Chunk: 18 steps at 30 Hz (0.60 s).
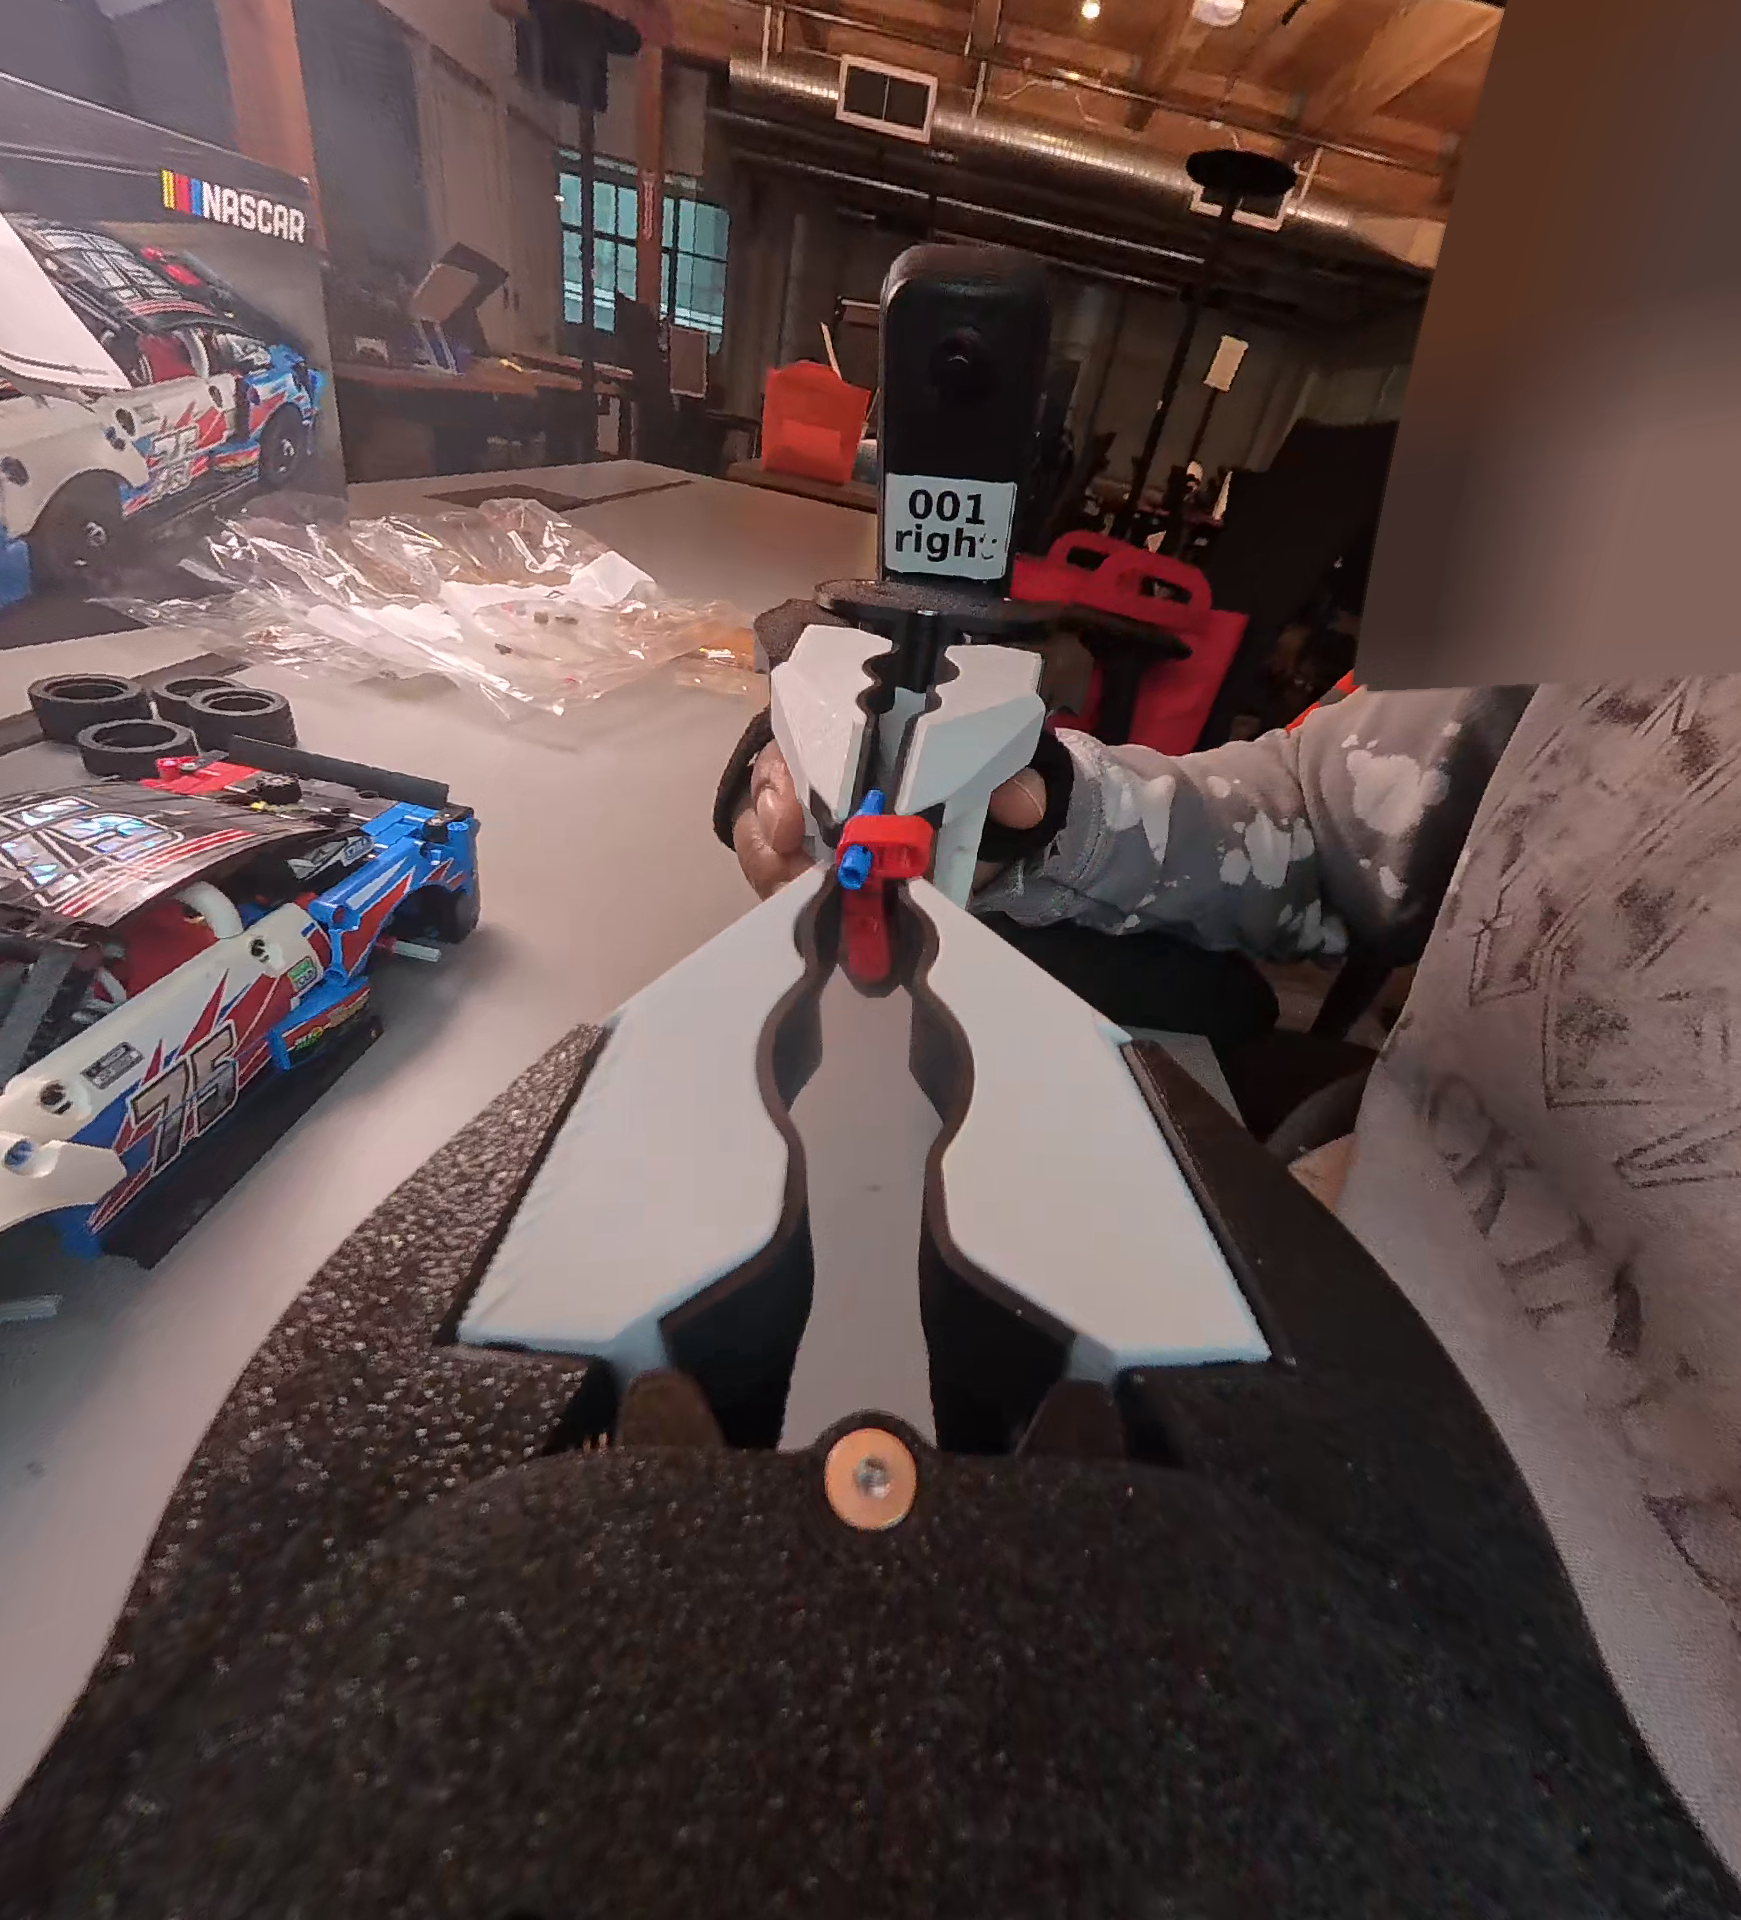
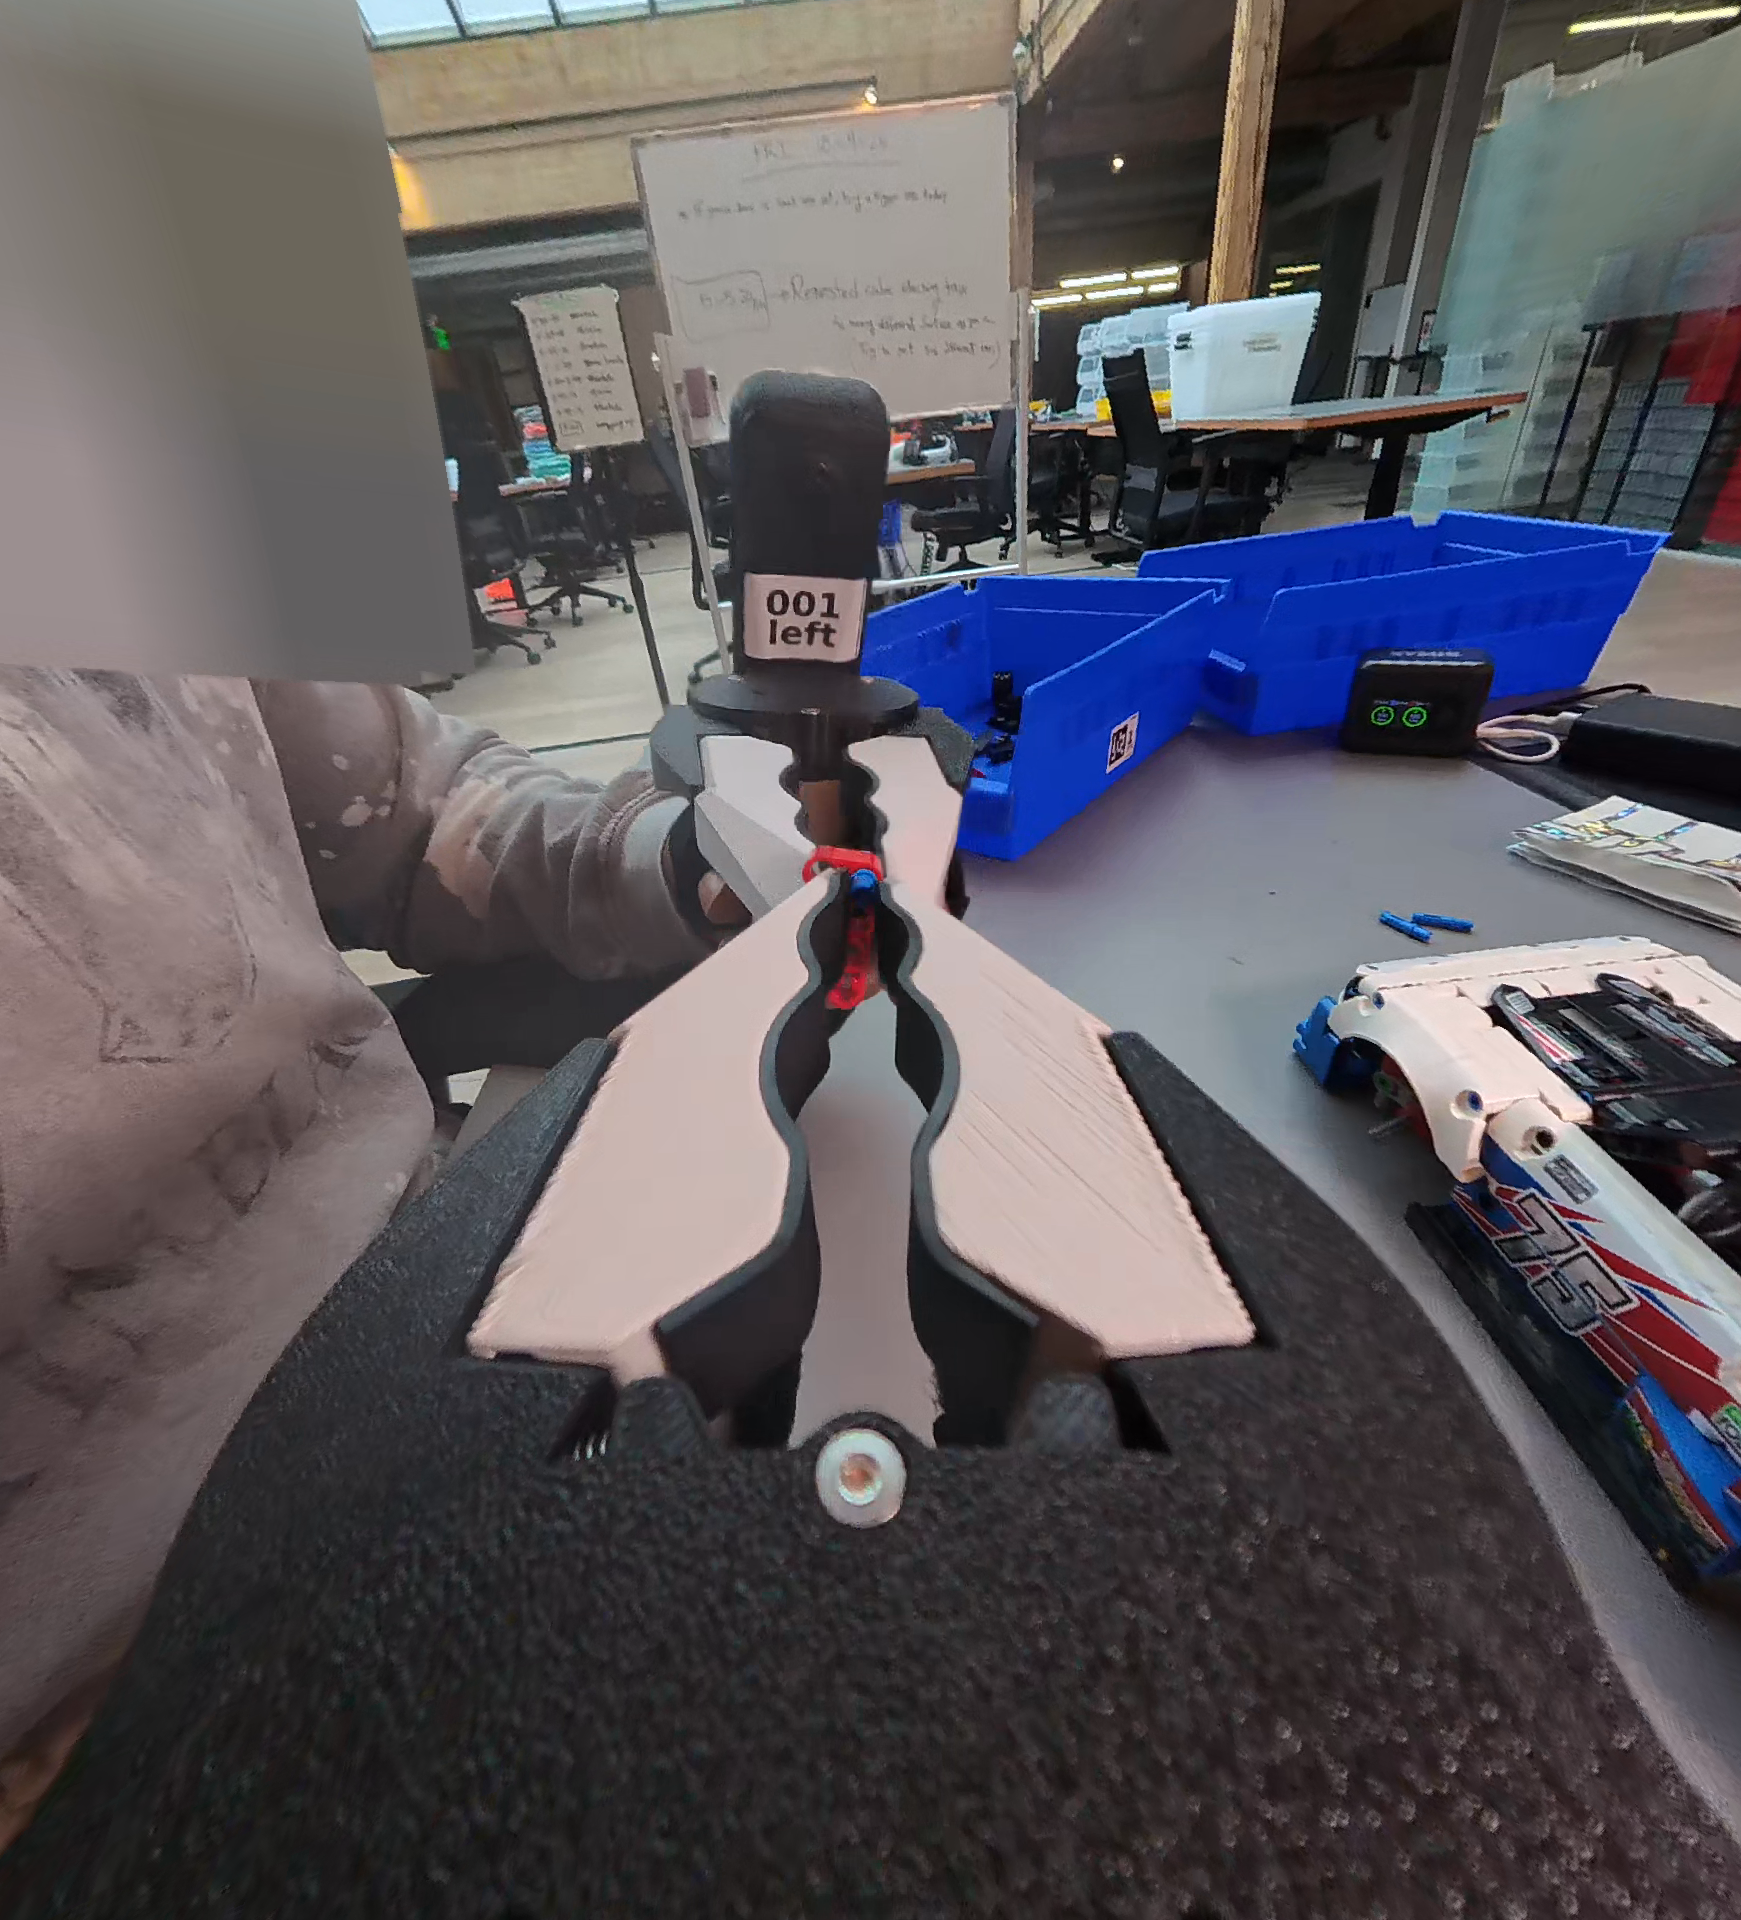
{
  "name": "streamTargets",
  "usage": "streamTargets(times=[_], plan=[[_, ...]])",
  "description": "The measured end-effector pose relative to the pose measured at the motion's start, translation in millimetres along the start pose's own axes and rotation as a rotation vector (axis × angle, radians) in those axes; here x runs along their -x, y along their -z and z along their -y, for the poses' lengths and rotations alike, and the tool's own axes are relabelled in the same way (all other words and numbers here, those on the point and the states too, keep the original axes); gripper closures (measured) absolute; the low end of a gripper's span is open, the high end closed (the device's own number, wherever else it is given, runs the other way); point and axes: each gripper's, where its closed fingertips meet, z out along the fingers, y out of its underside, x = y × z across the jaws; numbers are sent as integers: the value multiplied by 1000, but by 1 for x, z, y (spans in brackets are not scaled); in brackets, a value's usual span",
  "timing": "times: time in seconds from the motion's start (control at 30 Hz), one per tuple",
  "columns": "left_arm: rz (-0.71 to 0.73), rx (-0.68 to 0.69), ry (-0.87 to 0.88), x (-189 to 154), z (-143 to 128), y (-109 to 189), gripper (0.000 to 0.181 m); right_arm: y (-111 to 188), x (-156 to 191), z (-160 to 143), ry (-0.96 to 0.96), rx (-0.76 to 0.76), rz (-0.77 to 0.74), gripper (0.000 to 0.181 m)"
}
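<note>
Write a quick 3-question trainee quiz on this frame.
1. True or false: the tyres are fitted on the car.
2. What do the left gripper and right gripper pinch between them? A) red part with blue pin B) tyre C) plastic bag
3. Fill in: the bins on the table are ___ in colour.
Key: 1 false, the tyres lie loose on the table beyond the car. 2 A, both grippers are shut on it, tip to tip. 3 blue.
</note>
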Motion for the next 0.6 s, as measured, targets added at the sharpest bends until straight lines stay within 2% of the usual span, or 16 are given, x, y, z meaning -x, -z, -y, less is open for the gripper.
streamTargets(times=[0.1, 0.27, 0.37, 0.6], plan=[[-8, -12, 35, 1, 3, 2, 177, 0, 0, 0, -37, -22, 17, 178], [-26, -182, 102, -4, 28, 4, 178, 1, 3, 23, -136, -209, 67, 178], [-27, -232, 118, -5, 37, 5, 178, 2, 3, 30, -197, -288, 86, 180], [-19, -290, 125, -3, 49, 6, 179, 3, 0, 40, -246, -366, 91, 180]])
